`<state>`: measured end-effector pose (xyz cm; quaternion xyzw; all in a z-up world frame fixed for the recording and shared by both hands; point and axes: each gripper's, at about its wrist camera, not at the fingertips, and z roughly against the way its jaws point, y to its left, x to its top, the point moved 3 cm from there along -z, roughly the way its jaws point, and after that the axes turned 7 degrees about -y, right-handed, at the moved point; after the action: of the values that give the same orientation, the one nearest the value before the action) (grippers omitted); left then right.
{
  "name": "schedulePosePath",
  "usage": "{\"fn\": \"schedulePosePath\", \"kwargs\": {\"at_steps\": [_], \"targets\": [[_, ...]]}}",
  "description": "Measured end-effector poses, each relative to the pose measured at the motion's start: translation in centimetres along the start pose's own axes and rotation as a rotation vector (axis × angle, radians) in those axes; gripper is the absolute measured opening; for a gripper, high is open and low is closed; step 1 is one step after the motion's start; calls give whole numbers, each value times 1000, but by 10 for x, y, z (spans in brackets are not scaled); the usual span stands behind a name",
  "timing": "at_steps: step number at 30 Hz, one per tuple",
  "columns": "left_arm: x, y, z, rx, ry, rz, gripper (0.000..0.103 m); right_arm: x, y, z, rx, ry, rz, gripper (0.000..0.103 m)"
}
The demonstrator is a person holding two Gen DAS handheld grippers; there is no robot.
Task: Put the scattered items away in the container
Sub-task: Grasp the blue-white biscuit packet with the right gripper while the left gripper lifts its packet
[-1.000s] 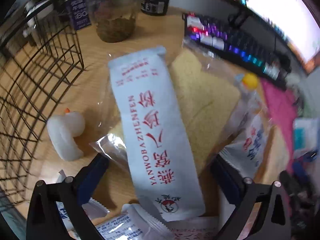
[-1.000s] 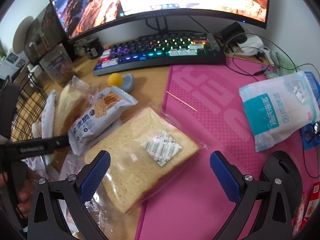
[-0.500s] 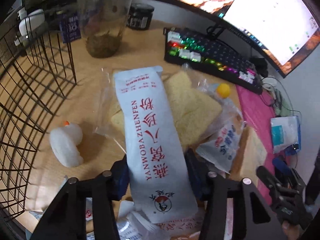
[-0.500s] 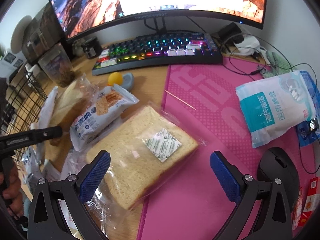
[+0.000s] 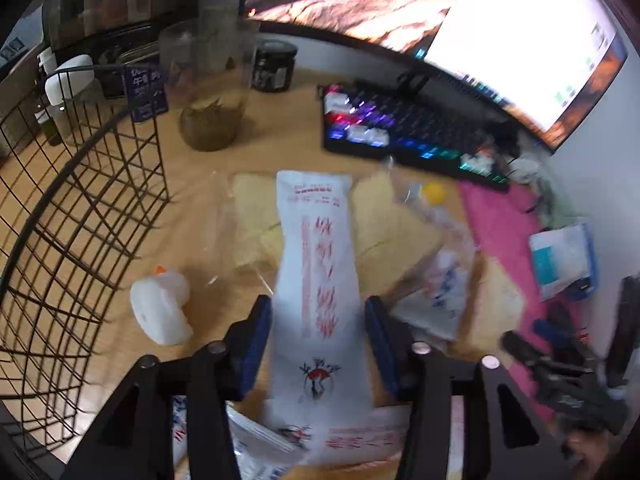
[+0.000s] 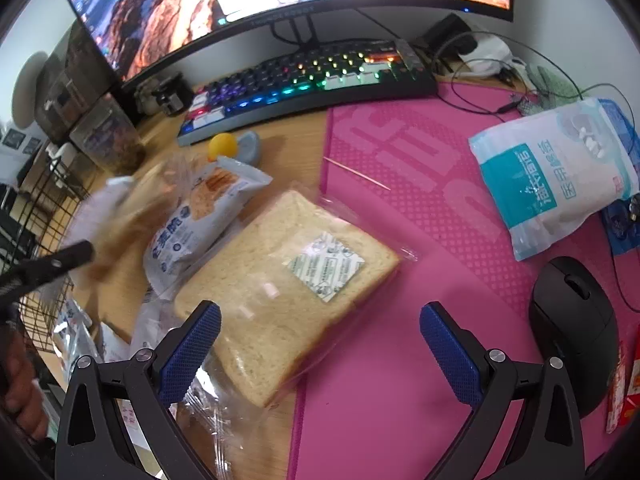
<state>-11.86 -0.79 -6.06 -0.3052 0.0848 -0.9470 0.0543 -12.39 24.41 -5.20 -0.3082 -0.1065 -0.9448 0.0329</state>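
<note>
wire basket (image 5: 80,208) beside white packet (image 5: 320,280), nothing visible inside.

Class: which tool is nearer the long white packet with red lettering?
Left. The left tool straddles the long white packet with red lettering; the right tool hovers over bagged bread, well away.

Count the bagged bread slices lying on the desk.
2. One bagged bread slice lies across the edge of the pink mat, ahead of the right gripper. The other lies under the long white packet. The pile could hide more.
</note>
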Motion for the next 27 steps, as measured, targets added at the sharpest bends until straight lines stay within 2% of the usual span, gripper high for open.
{"fn": "schedulePosePath", "kwargs": {"at_steps": [3, 5, 7, 10, 11, 12, 13, 20, 27], "targets": [[5, -1, -6, 43, 7, -43, 74, 0, 3, -1, 1, 1, 10, 102], [6, -1, -16, 29, 44, -37, 79, 2, 7, 0, 8, -5, 22, 102], [2, 0, -25, 6, 98, 1, 79, 7, 11, 2, 8, -19, 44, 102], [-4, 5, -25, -41, 93, 89, 78, 12, 14, 2, 6, -28, 57, 102], [-7, 8, -26, -69, 103, 126, 73, 13, 13, 1, 11, -28, 56, 102], [-10, 11, -29, -80, 128, 153, 47, 14, 13, 1, 17, -30, 53, 102], [-12, 12, -31, -89, 142, 159, 46, 15, 12, 0, 22, -32, 48, 102], [-15, 2, -27, -61, 99, 105, 41, 10, 9, -4, 43, -21, 43, 102], [4, -3, 13, -99, -10, 85, 40, 14, 8, 5, 40, -46, 51, 102]]}}
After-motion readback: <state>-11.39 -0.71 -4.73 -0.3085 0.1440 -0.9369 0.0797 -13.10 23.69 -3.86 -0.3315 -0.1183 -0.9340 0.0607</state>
